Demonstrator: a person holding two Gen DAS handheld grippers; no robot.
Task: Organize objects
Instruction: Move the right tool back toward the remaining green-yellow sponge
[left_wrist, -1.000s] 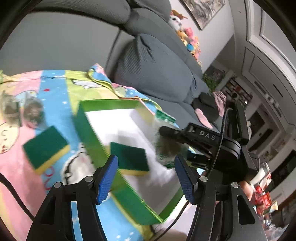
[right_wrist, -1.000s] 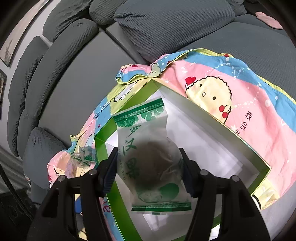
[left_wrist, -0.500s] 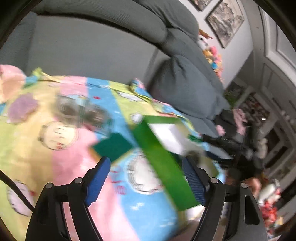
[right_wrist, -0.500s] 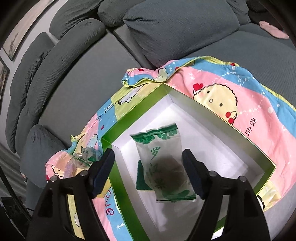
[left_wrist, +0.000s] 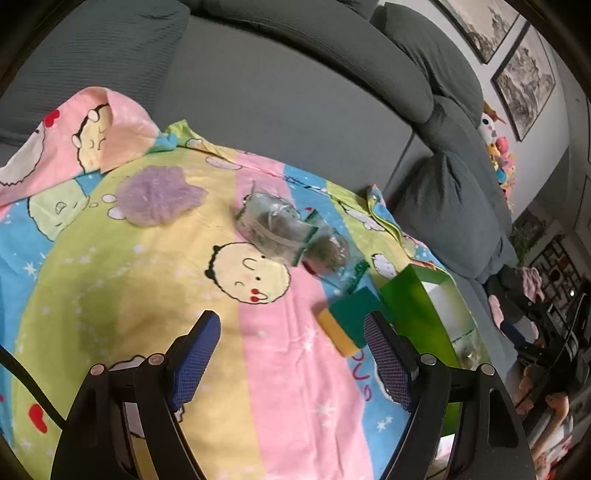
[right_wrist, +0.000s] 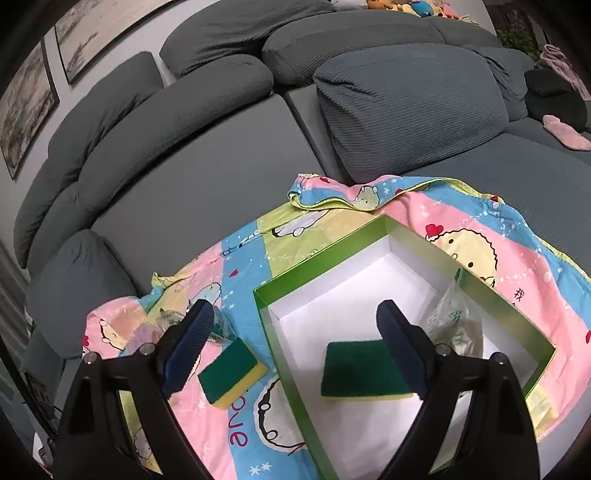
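Two sponges: one (right_wrist: 364, 371) inside the green box (right_wrist: 325, 254) beside one bag (right_wrist: 456, 323), one (left_wrist: 349, 319) outside near two bags (left_wrist: 275, 229). Left gripper (left_wrist: 291, 354) wide, empty; right gripper (right_wrist: 295, 343) opening, empty.

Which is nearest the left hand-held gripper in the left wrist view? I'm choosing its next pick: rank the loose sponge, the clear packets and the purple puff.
1. The loose sponge, nearest, on the blanket beside the right finger of the left hand-held gripper, against the green box.
2. The clear packets, farther, ahead and slightly right.
3. The purple puff, farthest, ahead to the left.
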